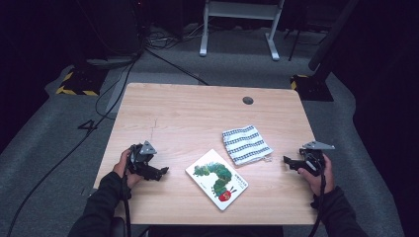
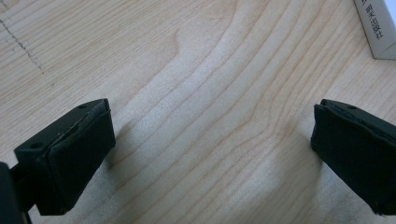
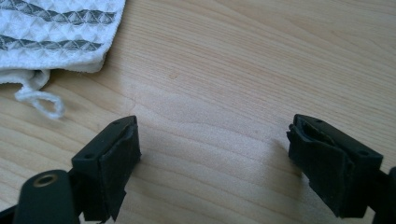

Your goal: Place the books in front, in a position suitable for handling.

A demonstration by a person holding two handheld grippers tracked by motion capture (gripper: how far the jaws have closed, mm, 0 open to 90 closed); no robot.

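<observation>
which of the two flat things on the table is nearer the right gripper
The striped cloth; it lies closer to the right gripper than the caterpillar book, which sits mid-table.

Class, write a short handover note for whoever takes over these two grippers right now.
Left gripper: jaws open, nothing between them, over bare table.
Right gripper: jaws open, nothing held, near the table's right edge.
Picture book lies flat, closed, between the grippers; folded striped cloth lies just beyond it, its loop toward the right gripper.
Done: nothing grasped.
Left: all handling of book and cloth.
</observation>
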